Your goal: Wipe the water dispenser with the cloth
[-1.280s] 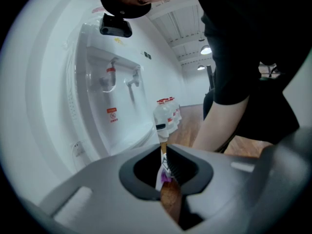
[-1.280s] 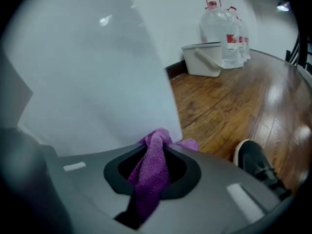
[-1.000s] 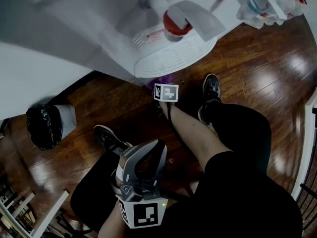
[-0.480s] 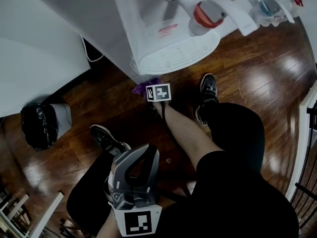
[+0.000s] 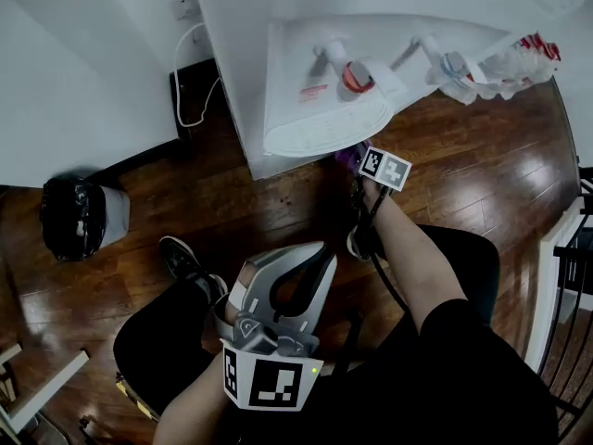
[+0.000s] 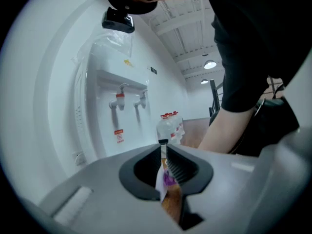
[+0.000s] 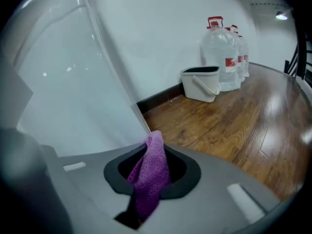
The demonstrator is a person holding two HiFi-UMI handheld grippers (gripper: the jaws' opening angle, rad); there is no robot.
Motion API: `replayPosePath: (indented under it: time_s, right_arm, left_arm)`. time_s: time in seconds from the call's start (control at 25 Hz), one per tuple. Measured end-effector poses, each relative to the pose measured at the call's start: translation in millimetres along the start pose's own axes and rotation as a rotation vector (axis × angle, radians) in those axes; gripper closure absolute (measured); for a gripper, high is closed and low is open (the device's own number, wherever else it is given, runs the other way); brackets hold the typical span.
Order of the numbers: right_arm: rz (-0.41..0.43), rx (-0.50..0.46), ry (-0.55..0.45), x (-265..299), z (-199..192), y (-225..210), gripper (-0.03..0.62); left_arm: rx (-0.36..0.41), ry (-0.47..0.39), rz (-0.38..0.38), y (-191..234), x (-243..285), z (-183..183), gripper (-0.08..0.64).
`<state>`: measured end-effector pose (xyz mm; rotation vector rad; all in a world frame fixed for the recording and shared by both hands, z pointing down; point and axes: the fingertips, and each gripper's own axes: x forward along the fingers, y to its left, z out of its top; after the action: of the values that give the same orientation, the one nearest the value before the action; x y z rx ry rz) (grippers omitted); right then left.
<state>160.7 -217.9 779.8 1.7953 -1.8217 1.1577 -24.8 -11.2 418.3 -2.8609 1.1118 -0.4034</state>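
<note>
The purple cloth point(image 7: 148, 177) is clamped in the right claw point(image 7: 152, 147) low beside the white water dispenser point(image 7: 73, 82), above the wooden floor point(image 7: 219, 126), while the left claw point(image 6: 163, 155) is seen closed and empty.

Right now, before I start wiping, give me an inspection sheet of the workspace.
Surface: glossy wood floor.
Job's things: dispenser against the wall; purple cloth in the right gripper, low beside the dispenser.
Clutter: bin with black bag left of the dispenser; bottles and bucket to its right.
Grippers: left gripper shut, empty, over the lap; right gripper shut on the cloth.
Cables: white cable hangs from a socket.
Surroundings: white wall; railing at right.
</note>
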Motion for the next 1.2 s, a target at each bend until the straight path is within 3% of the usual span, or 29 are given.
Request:
replayPosePath:
  time_s: [0.08, 0.16, 0.4, 0.52, 0.64, 0.8, 0.96, 1.2]
  right_arm:
    - [0.058, -0.057, -0.01, -11, 26, 19, 0.54]
    - [0.14, -0.096, 0.013, -26, 21, 55, 0.54]
    - [0.501, -0.043, 0.053, -106, -21, 243, 0.538]
    - [0.583, 0.043, 0.038, -147, -12, 310, 0.537]
    - [0.588, 0.045, -0.056, -185, 17, 344, 0.537]
    - [0.581, -0.056, -0.207, -240, 60, 362, 0.54]
    - [0.656, -0.195, -0.345, -312, 120, 392, 0.54]
    - [0.75, -0.427, -0.61, -425, 207, 439, 0.541]
  left_arm:
    - [0.042, -0.015, 0.057, 8, 6, 0, 0.506]
    - [0.069, -0.013, 0.122, 23, 3, -4, 0.506]
    - [0.064, -0.032, 0.374, 94, -45, -10, 0.506]
    - [0.04, -0.097, 0.513, 130, -84, -4, 0.502]
    - [0.011, -0.121, 0.6, 159, -114, -8, 0.502]
    - [-0.009, -0.084, 0.59, 164, -122, -28, 0.502]
    - [-0.014, -0.026, 0.527, 145, -133, -39, 0.502]
    - [0.0, -0.054, 0.514, 127, -181, -1, 0.497]
